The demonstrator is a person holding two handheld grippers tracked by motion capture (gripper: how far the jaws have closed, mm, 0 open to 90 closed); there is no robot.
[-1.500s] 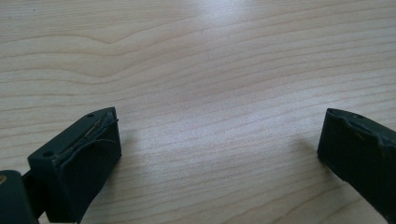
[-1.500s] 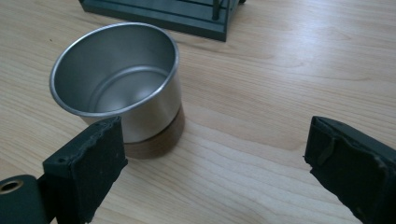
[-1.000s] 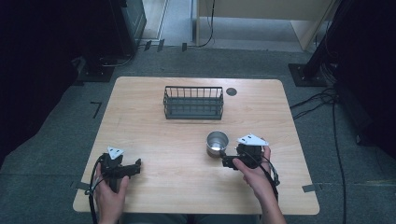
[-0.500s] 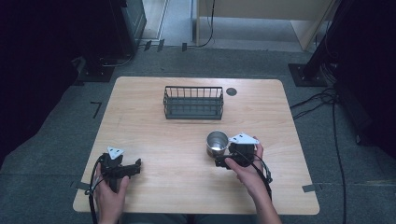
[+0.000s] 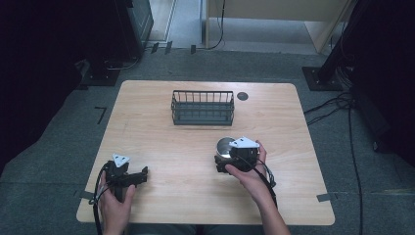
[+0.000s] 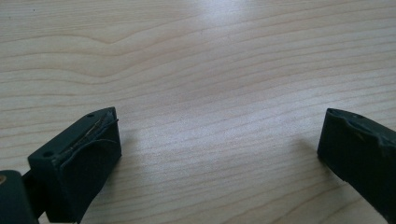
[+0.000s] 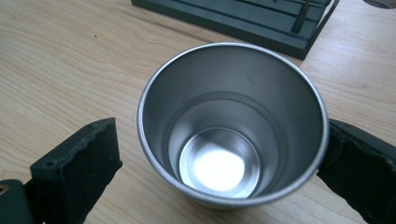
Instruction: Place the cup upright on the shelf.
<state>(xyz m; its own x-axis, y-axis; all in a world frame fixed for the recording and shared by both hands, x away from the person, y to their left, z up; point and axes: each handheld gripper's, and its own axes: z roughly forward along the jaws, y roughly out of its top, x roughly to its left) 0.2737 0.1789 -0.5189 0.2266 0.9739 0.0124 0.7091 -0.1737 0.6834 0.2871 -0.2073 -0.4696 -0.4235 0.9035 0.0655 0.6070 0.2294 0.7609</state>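
A shiny steel cup [image 5: 225,145] stands upright and empty on the wooden table [image 5: 161,142], right of centre. My right gripper [image 5: 222,157] has come up to it from the right, and the cup [image 7: 229,135] sits between its wide jaws. The jaws have just been opening. In the right gripper view the left pad [image 7: 79,168] stands clear of the cup wall, while the right pad [image 7: 359,168] is at the rim. My left gripper [image 5: 143,176] rests near the front left of the table, jaws open over bare wood [image 6: 219,149].
A dark wire basket [image 5: 202,107] stands empty at the back middle of the table, just beyond the cup [image 7: 243,18]. A round cable hole [image 5: 242,96] lies right of it. Grey carpet and cables surround the table.
My right gripper has slid left toward the cup, and the cup now sits between its jaws. The left hand has stayed where it was.
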